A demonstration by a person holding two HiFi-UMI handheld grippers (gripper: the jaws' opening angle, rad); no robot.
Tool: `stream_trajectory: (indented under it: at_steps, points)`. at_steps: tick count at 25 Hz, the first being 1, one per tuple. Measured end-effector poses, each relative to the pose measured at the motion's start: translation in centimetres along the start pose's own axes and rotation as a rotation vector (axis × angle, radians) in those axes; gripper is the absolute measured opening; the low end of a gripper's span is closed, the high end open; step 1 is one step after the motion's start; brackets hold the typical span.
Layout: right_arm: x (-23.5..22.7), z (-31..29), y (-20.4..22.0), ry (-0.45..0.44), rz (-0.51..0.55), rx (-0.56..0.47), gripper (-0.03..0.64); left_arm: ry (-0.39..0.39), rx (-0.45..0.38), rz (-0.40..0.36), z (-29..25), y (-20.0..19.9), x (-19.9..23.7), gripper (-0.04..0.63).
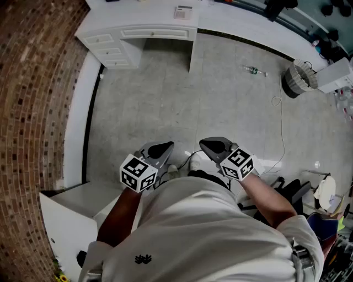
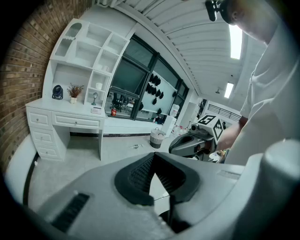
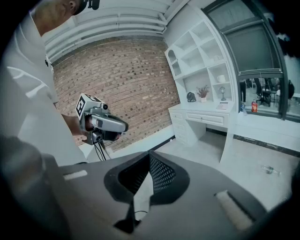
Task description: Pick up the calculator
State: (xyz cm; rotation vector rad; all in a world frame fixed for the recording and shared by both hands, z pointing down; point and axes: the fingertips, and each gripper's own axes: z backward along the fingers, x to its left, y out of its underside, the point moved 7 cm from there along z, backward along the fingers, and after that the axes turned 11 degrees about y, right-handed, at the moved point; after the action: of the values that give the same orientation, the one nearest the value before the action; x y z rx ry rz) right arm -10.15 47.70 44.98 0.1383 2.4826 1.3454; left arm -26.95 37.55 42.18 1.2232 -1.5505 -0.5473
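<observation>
The calculator (image 1: 183, 12) is a small pale slab lying on the white desk (image 1: 149, 25) at the far end of the room; it shows small in the left gripper view (image 2: 96, 110) and the right gripper view (image 3: 221, 107). My left gripper (image 1: 162, 147) (image 2: 153, 154) and right gripper (image 1: 212, 144) (image 3: 149, 153) hang side by side close to my body over the grey floor, far from the desk. Both have their jaws shut tip to tip with nothing between them. Each gripper appears in the other's view: the right gripper (image 2: 192, 143), the left gripper (image 3: 105, 124).
A brick wall (image 1: 33, 82) runs along the left, with a white cabinet (image 1: 71, 215) at my left side. A waste basket (image 1: 298, 80), a small bottle (image 1: 253, 70) and a loose cable (image 1: 278, 126) lie on the floor at right. Shelves (image 2: 89, 56) rise above the desk.
</observation>
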Motion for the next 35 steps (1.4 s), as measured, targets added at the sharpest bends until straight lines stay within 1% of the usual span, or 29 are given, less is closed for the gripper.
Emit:
stream_trajectory:
  at_steps: [6, 10, 11, 12, 13, 14, 17, 19, 21, 25, 28, 32, 35]
  points:
    - [-5.1, 1.4, -0.4, 0.007, 0.009, -0.001, 0.011, 0.002, 0.011, -0.004, -4.6, -2.7, 0.5, 0.006]
    - [-8.4, 1.8, -0.3, 0.011, 0.016, -0.048, 0.012, 0.004, 0.011, -0.002, -7.2, -4.0, 0.8, 0.006]
    - [-9.0, 1.7, -0.3, -0.004, 0.004, -0.055, 0.030, 0.002, 0.005, -0.002, -7.7, -4.3, 1.0, 0.006]
    - [-9.8, 1.4, -0.4, -0.024, -0.018, -0.056, 0.150, -0.002, -0.002, -0.001, -8.1, -4.6, 1.2, 0.006]
    - [-10.5, 1.1, -0.4, -0.039, -0.044, -0.056, 0.192, -0.008, -0.009, 0.000, -8.4, -4.9, 1.6, 0.006]
    - [-11.3, 0.8, -0.6, -0.045, -0.067, -0.059, 0.192, -0.012, -0.014, 0.004, -8.7, -5.2, 2.0, 0.006]
    - [-13.5, -0.2, -1.1, -0.033, -0.111, -0.066, 0.255, -0.004, -0.019, 0.022, -9.3, -6.0, 3.7, 0.006]
    - [-15.2, -1.5, -2.1, -0.022, -0.123, -0.072, 0.265, 0.007, -0.016, 0.023, -9.5, -6.6, 5.6, 0.006]
    - [-17.1, -3.0, -3.3, -0.003, -0.114, -0.065, 0.268, 0.022, -0.014, 0.019, -10.0, -7.5, 8.0, 0.006]
    - [-20.8, -6.7, -6.4, 0.046, -0.118, -0.066, 0.262, 0.055, -0.006, -0.019, -10.7, -10.3, 13.6, 0.006]
    - [-22.8, -10.0, -9.9, 0.080, -0.114, -0.073, 0.249, 0.082, -0.007, -0.039, -10.4, -13.3, 18.2, 0.006]
    - [-25.8, -14.8, -14.9, 0.139, -0.040, -0.039, 0.243, 0.128, 0.016, -0.072, -9.8, -17.3, 24.2, 0.006]
    - [-28.1, -17.9, -17.7, 0.171, -0.039, -0.032, 0.239, 0.158, 0.034, -0.091, -9.5, -19.4, 28.1, 0.006]
